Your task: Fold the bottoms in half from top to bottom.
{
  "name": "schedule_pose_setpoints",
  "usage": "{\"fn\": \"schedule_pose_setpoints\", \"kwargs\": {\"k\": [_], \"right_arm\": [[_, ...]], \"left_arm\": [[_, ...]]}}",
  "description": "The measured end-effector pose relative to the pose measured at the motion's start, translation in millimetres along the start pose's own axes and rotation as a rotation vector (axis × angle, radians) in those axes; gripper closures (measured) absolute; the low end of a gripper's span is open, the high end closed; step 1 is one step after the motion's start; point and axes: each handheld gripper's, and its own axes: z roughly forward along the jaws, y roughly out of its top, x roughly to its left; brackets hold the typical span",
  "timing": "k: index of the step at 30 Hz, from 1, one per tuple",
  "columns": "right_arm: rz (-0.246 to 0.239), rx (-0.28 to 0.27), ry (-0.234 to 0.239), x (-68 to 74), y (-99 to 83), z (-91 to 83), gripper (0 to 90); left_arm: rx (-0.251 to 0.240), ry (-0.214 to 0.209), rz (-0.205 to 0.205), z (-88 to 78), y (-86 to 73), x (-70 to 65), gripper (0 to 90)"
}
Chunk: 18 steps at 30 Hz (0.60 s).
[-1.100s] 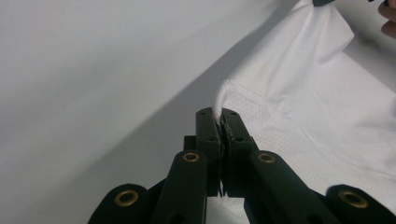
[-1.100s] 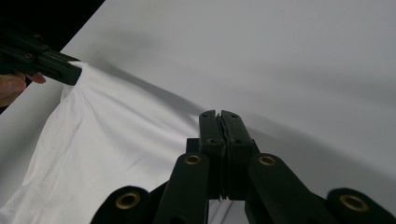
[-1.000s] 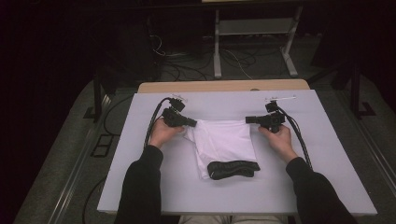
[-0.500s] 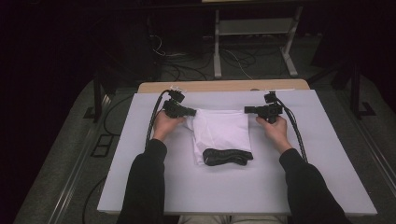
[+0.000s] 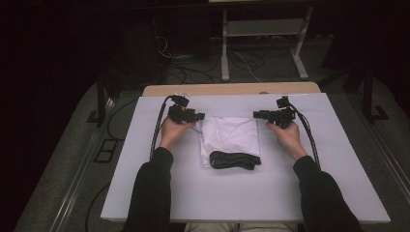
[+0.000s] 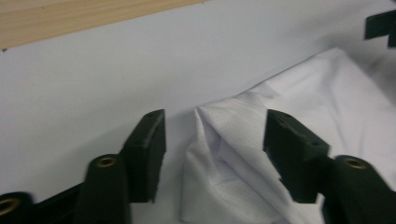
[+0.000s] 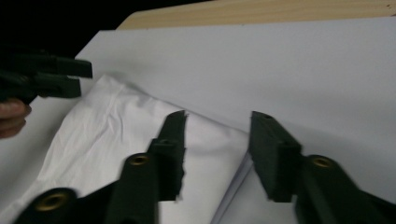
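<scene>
Though hidden up close, black band [image 5: 235, 160] overhead.

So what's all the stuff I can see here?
white cloth: one, white, folded, middle of the table between the grippers
black band: one, black, lying on the cloth's near edge
table: one, pale grey top, wooden strip at the far edge
metal stand: one, light grey, on the floor behind
left gripper: one, black, open, at the cloth's left corner
right gripper: one, black, open, at the right corner
</scene>
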Motion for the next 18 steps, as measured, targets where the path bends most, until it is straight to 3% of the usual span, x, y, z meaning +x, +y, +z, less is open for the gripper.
{"fn": "schedule_pose_setpoints", "kwargs": {"k": [5,8,10,12,18], "right_arm": [[-0.064,0.035,-0.001,3.6,-2.2,-6.6,17.4],[-0.08,0.066,-0.016,7.3,-1.3,-10.5,10.5],[-0.09,0.073,-0.004,8.9,-1.4,-13.4,0.0],[-0.104,0.067,-0.003,11.6,-2.1,-17.8,0.0],[-0.123,0.05,-0.007,16.8,-4.2,-33.0,0.0]], "left_arm": [[-0.042,-0.049,-0.025,-14.9,-5.2,-0.3,19.4],[-0.068,-0.07,-0.039,-23.2,-6.5,-1.9,9.6],[-0.083,-0.078,-0.047,-28.1,-7.6,-3.4,1.2],[-0.082,-0.092,-0.046,-32.6,-9.0,-5.0,0.0],[-0.095,-0.069,-0.022,-47.0,-15.5,-8.3,0.0]]}}
